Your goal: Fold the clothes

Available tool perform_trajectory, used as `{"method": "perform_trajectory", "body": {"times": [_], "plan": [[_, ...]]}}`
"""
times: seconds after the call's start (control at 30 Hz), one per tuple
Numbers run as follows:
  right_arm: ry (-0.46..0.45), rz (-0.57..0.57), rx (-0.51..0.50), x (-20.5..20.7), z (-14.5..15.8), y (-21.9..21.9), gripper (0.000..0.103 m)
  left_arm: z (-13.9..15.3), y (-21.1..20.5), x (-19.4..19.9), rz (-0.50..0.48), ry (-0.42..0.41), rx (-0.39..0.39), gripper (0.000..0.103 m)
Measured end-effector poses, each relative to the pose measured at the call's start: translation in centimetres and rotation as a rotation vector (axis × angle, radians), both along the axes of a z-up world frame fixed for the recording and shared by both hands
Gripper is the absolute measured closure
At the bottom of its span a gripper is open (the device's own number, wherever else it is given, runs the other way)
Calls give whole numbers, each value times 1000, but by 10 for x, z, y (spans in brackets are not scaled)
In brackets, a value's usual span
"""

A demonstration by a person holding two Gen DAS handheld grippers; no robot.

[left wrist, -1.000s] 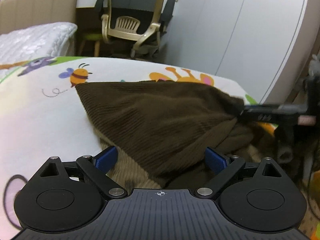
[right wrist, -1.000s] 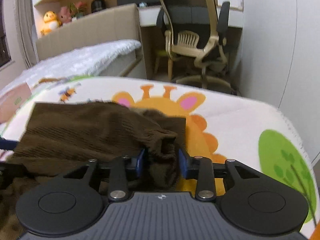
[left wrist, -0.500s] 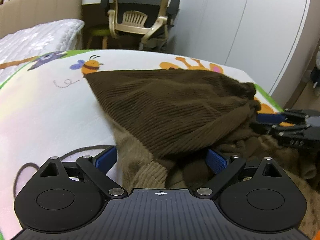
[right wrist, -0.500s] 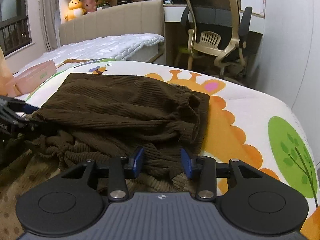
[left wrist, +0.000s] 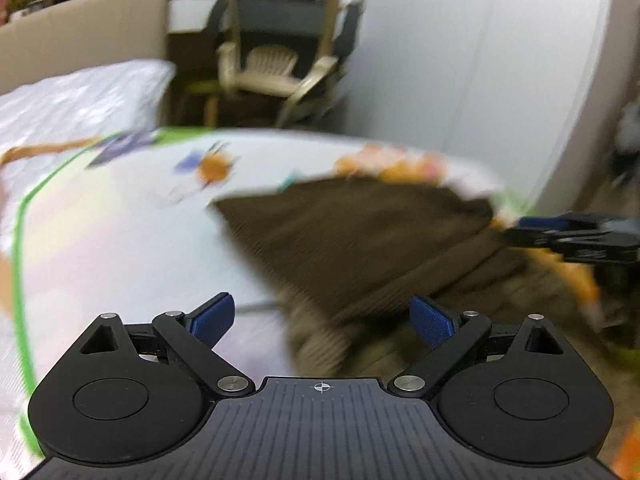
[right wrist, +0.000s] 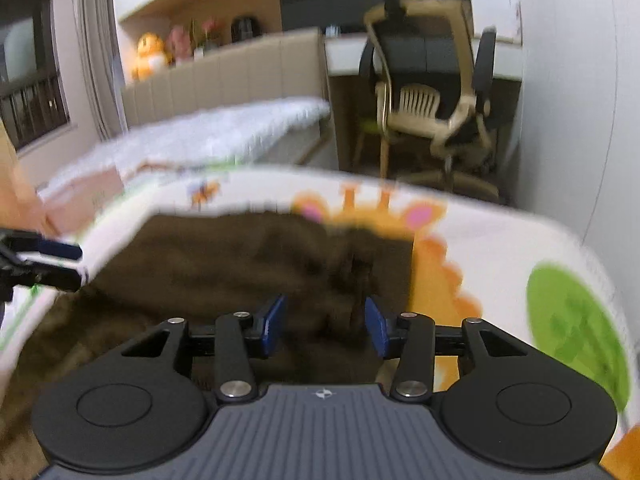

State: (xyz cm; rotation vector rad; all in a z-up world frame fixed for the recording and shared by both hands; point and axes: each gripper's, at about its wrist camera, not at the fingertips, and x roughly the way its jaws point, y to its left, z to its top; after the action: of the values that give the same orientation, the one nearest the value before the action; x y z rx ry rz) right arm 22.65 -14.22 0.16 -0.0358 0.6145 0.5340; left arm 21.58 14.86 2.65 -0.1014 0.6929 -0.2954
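Observation:
A dark brown ribbed garment (left wrist: 360,236) lies folded over on the cartoon-print sheet (left wrist: 120,240); it also shows in the right wrist view (right wrist: 240,264). My left gripper (left wrist: 322,320) is open and empty, just in front of the garment's near left edge. My right gripper (right wrist: 324,324) is open, its jaws part way apart over the garment's near edge, holding nothing. Each gripper shows in the other's view: the right one at the right (left wrist: 576,234), the left one at the left (right wrist: 36,264). Both views are blurred.
The bed's far edge curves ahead (right wrist: 440,196). Beyond it stand an office chair (right wrist: 432,108), a white-covered bed (right wrist: 208,140) and a white wardrobe (left wrist: 500,60). Spotted tan fabric (right wrist: 24,392) lies under the garment near me.
Both grippers have pulled back from the garment and lifted a little. The right gripper, shut on the fabric a second ago, has let go and opened wider. The garment lies flatter.

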Motion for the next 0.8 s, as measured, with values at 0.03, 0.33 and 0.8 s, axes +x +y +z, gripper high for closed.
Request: {"method": "perform_trajectory", "body": {"times": [0.03, 0.33, 0.8], "plan": [[-10, -4, 8, 4, 6, 0, 50, 6, -2, 3, -14, -21, -16, 5], [88, -50, 20, 44, -23, 22, 83, 3, -36, 27, -33, -25, -40, 5], [107, -69, -85, 56, -14, -3, 70, -41, -21, 68, 40, 169, -88, 5]]}}
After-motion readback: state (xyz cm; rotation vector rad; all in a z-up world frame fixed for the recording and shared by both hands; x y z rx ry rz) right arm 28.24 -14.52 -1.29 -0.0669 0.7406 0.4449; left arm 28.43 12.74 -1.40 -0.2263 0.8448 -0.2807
